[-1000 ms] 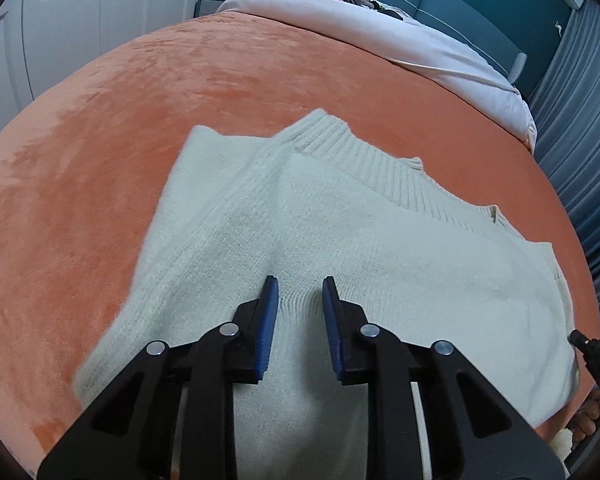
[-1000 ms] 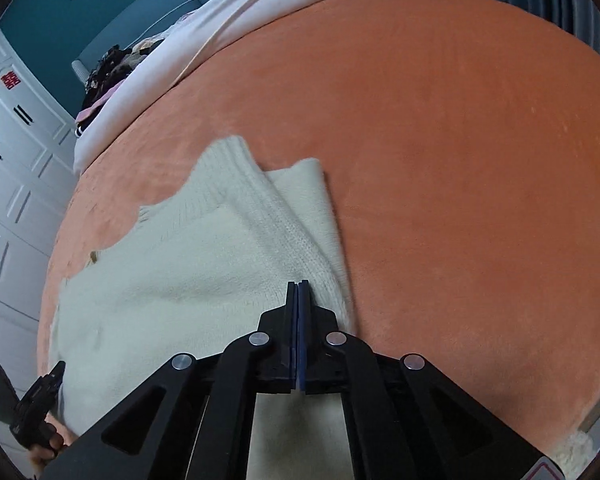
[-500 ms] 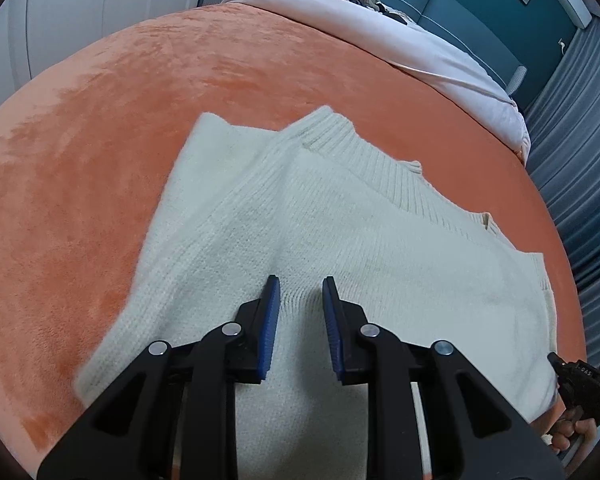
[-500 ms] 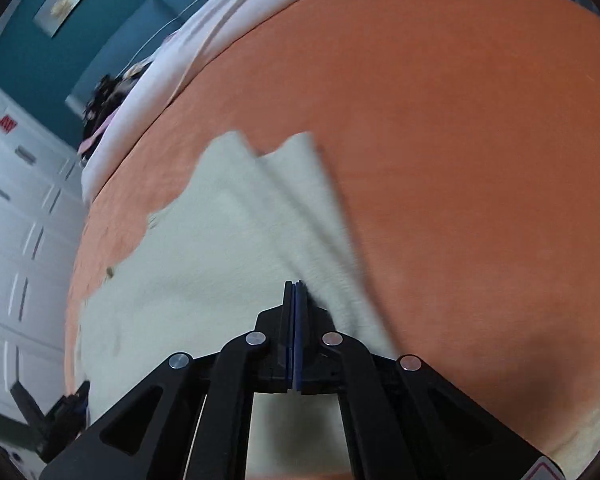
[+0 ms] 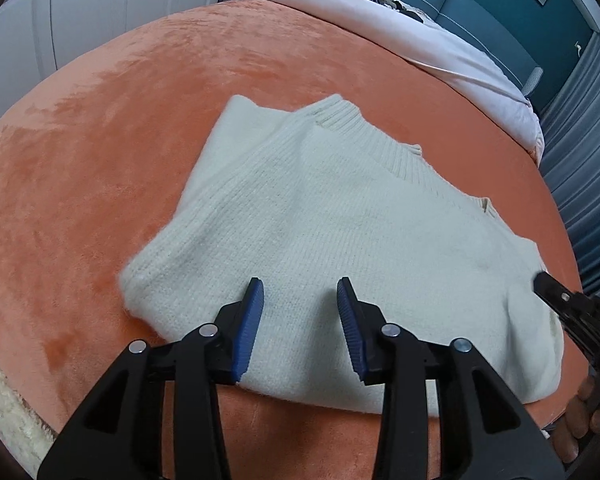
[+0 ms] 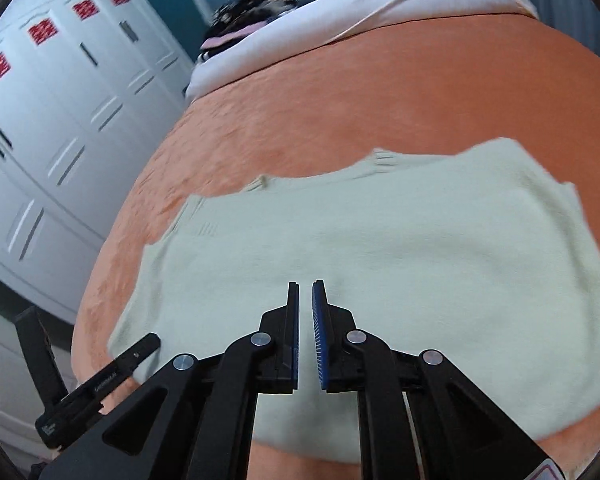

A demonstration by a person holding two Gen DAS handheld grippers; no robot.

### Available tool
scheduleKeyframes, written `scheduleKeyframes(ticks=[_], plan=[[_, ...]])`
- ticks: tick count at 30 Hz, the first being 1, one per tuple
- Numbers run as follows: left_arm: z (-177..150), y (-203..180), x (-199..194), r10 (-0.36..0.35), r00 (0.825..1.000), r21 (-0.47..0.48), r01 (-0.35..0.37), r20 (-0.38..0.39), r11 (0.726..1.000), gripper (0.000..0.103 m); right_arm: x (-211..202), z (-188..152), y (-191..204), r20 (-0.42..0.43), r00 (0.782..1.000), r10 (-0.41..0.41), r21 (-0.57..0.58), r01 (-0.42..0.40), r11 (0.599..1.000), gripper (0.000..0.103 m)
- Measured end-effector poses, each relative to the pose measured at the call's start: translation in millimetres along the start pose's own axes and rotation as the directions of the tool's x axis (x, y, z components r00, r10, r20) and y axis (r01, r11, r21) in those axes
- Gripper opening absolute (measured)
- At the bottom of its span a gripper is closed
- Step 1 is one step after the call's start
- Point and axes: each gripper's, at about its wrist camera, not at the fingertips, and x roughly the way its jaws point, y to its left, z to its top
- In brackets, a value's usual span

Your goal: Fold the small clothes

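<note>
Your cream sweater [image 5: 340, 232] lies folded on the orange blanket [image 5: 100, 160], ribbed collar on its far edge. Over its near hem, your left gripper [image 5: 300, 300] hangs wide open and empty; your right gripper [image 6: 305, 300] is parted only slightly, gripping nothing.

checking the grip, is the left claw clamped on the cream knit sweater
No, the left claw is open above the cream knit sweater, pinching nothing.

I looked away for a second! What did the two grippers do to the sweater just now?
The right gripper was pinched shut; now it has opened a little and holds nothing. The left gripper opened wider. The near part of the sweater now lies folded up on itself. The orange blanket stayed put.
</note>
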Motion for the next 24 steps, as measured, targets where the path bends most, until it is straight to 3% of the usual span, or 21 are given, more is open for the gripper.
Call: scheduleKeyframes(ticks=[2,4,5,10,12,14,16,17,19,20,24], plan=[[2,0,2,0.010,1.000,0.009,-0.009,-0.020,1.000,0.037,32,7,16,-0.080,0.997,-0.015,-0.026,0.013,1.000,0.010],[5,0,4,0.012,0.999,0.020,-0.012,-0.038,1.000,0.037,40,2,8,-0.097,0.992,-0.084,-0.018,0.083,0.996,0.000],[5,0,4,0.012,0.999,0.023,-0.011,-0.042,1.000,0.036,37,4,-11,-0.081,0.994,-0.069,0.026,0.072,0.997,0.000],[5,4,7,0.003,0.999,0.009,-0.002,-0.053,1.000,0.036,-13,6,-119,-0.030,0.982,-0.185,0.303,0.185,0.935,0.000],[4,1,8,0.019,0.998,0.025,-0.018,-0.053,1.000,0.036,-42,-1,-127,0.019,0.977,-0.214,0.306,0.198,0.931,0.010],[4,-3,9,0.037,0.998,0.047,-0.035,-0.052,0.998,0.036,-66,-13,-130,0.041,0.975,-0.218,0.268,0.200,0.942,0.010],[3,-4,9,0.046,0.998,0.053,-0.043,-0.051,0.998,0.036,-71,-30,-145,0.008,0.951,-0.310,0.200,0.303,0.932,0.009],[3,-4,9,0.047,0.998,0.052,-0.044,-0.051,0.998,0.036,-67,-43,-158,-0.038,0.932,-0.361,0.197,0.361,0.912,0.000],[3,-5,9,0.049,0.997,0.059,-0.046,-0.051,0.997,0.036,-81,-57,-189,-0.013,0.961,-0.277,0.318,0.266,0.910,0.000],[3,-4,9,0.050,0.997,0.063,-0.047,-0.053,0.997,0.036,-93,-60,-193,0.004,0.965,-0.263,0.377,0.242,0.894,0.000],[3,-4,10,0.054,0.997,0.057,-0.050,-0.054,0.997,0.036,-128,-56,-179,0.068,0.952,-0.297,0.341,0.258,0.904,0.012]])
